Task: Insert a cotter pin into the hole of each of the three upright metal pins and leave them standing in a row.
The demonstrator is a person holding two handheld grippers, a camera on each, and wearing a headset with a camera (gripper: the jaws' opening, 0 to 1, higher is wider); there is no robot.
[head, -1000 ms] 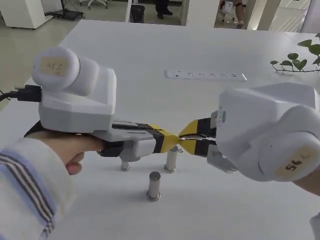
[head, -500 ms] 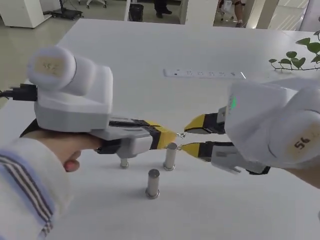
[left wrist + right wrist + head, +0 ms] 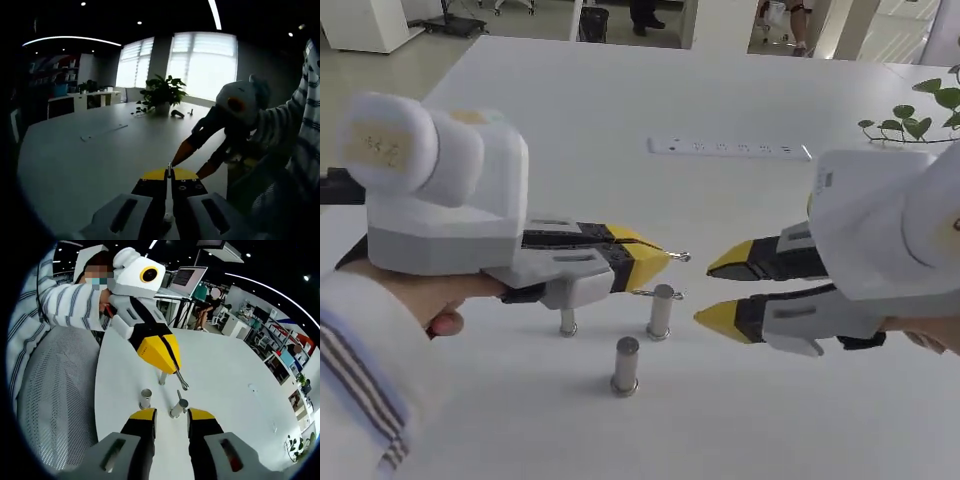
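Three upright metal pins stand on the white table: a thin one (image 3: 568, 322), a middle one (image 3: 661, 311) and a nearer one (image 3: 626, 365). In the right gripper view the middle pin (image 3: 178, 407) has a thin wire pin sticking out near its top. My left gripper (image 3: 665, 262) hovers just above and left of the middle pin, shut on a cotter pin (image 3: 680, 257) that juts from its tips (image 3: 169, 172). My right gripper (image 3: 715, 290) hangs open to the right of the middle pin, with nothing between its jaws (image 3: 171, 415).
A white power strip (image 3: 730, 150) lies across the far middle of the table (image 3: 620, 110). A leafy plant (image 3: 920, 120) reaches in at the back right. A mesh chair (image 3: 55, 390) stands beside the table's edge.
The right gripper's jaws, which met the left gripper's tips a second ago, have opened and drawn back to the right. The left gripper still holds the cotter pin.
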